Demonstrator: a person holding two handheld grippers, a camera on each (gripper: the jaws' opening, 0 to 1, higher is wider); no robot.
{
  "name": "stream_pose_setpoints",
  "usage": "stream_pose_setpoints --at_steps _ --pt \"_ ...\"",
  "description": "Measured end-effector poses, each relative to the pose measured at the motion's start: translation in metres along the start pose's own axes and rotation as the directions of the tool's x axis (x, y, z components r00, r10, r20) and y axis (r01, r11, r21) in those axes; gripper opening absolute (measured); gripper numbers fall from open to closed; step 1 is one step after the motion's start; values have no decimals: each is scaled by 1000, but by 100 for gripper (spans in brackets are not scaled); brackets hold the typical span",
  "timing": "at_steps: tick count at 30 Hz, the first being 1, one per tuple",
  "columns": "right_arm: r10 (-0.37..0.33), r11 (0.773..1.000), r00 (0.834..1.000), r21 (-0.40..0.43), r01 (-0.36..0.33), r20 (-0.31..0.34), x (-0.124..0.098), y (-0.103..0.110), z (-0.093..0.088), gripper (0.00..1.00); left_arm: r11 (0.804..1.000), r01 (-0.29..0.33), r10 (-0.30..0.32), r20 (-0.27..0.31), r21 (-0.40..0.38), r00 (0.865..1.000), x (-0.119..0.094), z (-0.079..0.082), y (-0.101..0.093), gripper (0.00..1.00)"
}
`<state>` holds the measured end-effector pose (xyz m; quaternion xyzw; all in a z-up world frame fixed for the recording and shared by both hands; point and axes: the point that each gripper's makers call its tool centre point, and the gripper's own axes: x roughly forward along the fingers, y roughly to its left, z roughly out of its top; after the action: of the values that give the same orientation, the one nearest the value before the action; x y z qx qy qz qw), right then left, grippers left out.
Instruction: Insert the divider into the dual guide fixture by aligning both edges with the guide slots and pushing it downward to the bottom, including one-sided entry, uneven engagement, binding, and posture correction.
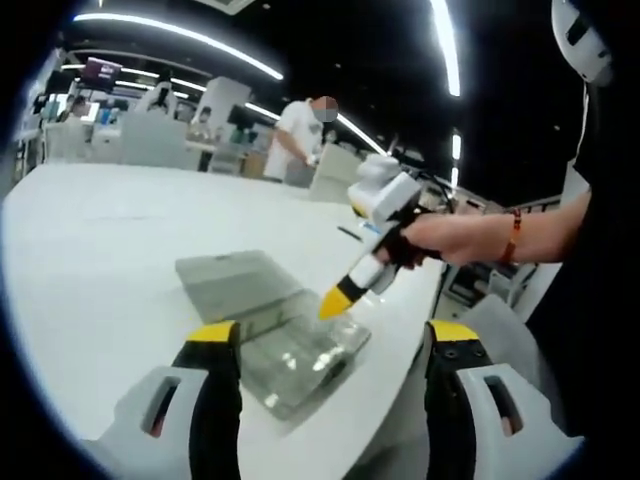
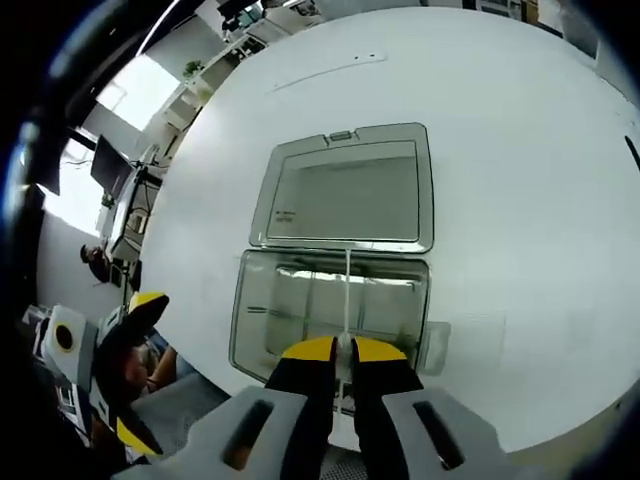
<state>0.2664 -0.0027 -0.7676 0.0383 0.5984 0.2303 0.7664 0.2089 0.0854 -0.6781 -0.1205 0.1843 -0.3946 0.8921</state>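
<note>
A large round white desk [image 1: 110, 250] spreads across both views, its surface smooth and glossy. Beyond its far edge, in the left gripper view, a person in a white shirt [image 1: 297, 140] stands bent over a workstation. Long white ceiling light strips [image 1: 175, 40] curve overhead against a dark ceiling. In the right gripper view, a dark monitor [image 2: 107, 162] sits near a bright window [image 2: 140, 92].

Open-plan lab or office hall

I work at a broad white table [image 1: 120, 240] under long ceiling light strips [image 1: 180, 40]; behind me stand white desks, a monitor [image 1: 103, 70] and a standing person [image 1: 298, 140].
</note>
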Motion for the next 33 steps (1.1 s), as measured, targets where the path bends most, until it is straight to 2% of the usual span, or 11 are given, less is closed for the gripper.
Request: stream_pose_setpoints --at_steps 33 --pt "-21 999 1000 -29 22 20 -2 -1 0 0 1000 0 0 1 -16 1000 -2 0 1 72"
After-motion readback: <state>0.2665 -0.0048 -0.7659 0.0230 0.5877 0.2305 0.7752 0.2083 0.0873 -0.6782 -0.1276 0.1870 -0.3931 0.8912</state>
